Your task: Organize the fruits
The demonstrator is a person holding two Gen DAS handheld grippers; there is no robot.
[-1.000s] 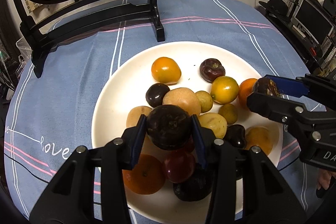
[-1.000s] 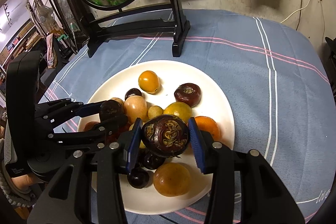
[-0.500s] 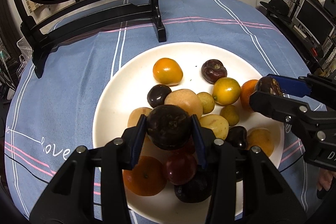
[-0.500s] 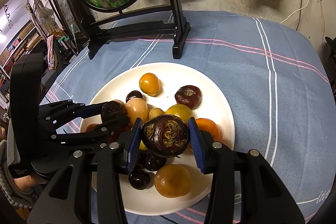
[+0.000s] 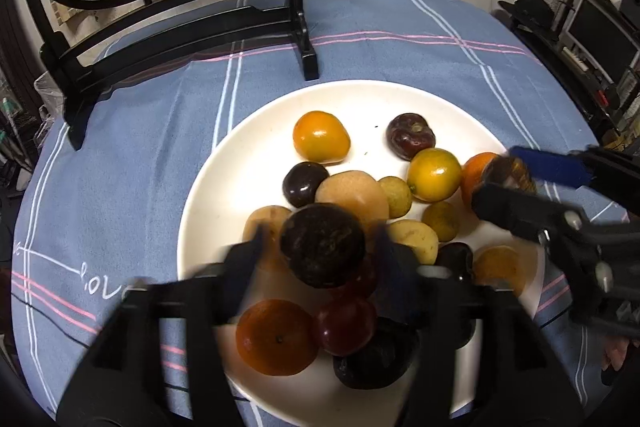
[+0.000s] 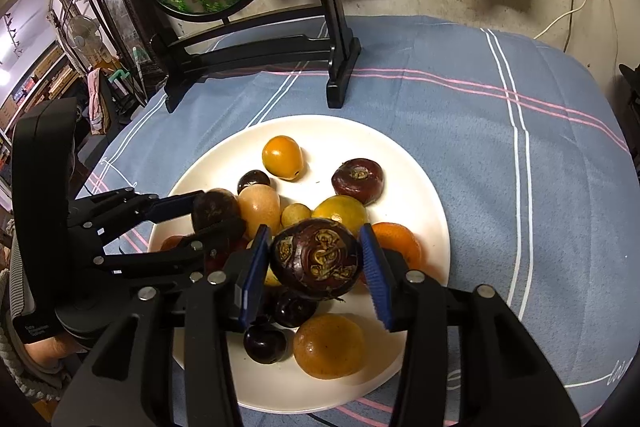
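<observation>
Left wrist view: your left tool (image 5: 320, 247), its jaws spreading and blurred, lets go a dull dark round fruit (image 5: 322, 245) over the white plate (image 5: 224, 187) on the blue-clothed desk (image 5: 120, 147).

Right wrist view: your right tool (image 6: 314, 267) is opening too, pads just clear of a maroon fruit with tan scarring (image 6: 316, 259) above the near pile. Most fruits appear gathered on the plate; grouping by kind looks unfinished.
</observation>
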